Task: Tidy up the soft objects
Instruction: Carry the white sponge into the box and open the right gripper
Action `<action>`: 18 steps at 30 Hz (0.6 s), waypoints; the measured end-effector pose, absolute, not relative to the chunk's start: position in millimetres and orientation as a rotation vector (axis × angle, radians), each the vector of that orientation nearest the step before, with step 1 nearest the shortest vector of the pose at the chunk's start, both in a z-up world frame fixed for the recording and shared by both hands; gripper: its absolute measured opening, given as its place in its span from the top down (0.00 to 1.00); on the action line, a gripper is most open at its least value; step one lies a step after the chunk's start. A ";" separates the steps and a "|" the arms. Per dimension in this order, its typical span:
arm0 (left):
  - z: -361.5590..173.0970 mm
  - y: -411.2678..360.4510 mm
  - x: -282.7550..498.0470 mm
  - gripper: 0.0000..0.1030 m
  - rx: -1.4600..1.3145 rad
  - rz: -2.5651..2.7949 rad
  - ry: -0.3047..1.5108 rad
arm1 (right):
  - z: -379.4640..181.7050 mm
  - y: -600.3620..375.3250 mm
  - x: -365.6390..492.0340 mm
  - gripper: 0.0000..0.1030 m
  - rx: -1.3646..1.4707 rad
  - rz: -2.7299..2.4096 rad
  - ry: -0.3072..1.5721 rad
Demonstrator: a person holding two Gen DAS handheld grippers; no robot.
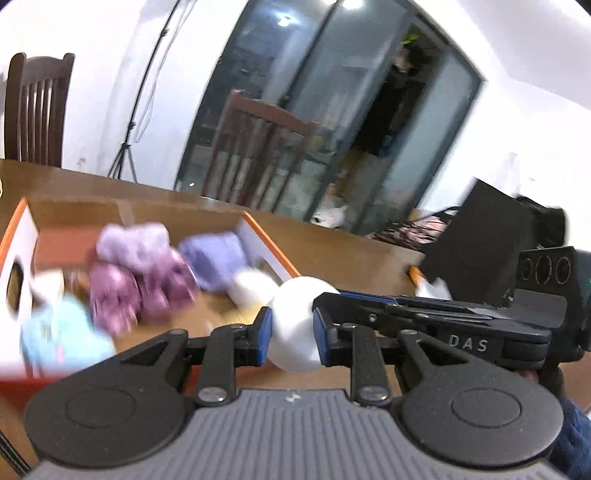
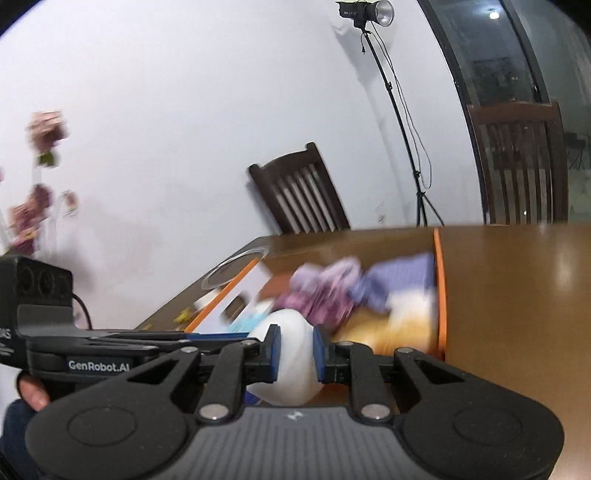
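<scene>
White soft ball [image 1: 295,325] clamped between left gripper [image 1: 291,330] pads; right gripper [image 2: 295,354] pinches it too, above orange-rimmed box [image 1: 269,243].

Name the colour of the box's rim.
Orange rim, clearest in the right wrist view.

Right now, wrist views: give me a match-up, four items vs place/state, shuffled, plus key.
1. white soft object
2. purple plush items
3. dark wooden chair
4. studio light

A. on a stand by the white wall
B. inside the orange-edged box
C. pinched between both grippers' blue pads
D. behind the table's far edge

Pairs: 1-C, 2-B, 3-D, 4-A
</scene>
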State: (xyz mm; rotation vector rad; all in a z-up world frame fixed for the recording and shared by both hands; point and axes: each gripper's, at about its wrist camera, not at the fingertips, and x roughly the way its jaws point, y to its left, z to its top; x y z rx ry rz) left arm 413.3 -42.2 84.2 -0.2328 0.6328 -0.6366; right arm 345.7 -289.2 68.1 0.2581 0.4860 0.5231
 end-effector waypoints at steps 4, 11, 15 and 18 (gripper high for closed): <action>66.3 -46.9 488.2 0.76 -0.245 -0.566 0.727 | 62.9 -282.0 429.8 0.83 0.253 0.481 0.552; 23.3 -66.0 536.7 0.77 -0.111 -0.479 0.879 | 15.5 -265.9 508.5 0.84 0.204 0.418 0.730; 20.4 -66.6 540.8 0.76 -0.109 -0.466 0.902 | 9.4 -253.2 512.4 0.84 0.109 0.389 0.749; 25.0 -63.1 541.4 0.72 -0.112 -0.459 0.906 | 7.6 -251.4 515.7 0.81 0.097 0.395 0.782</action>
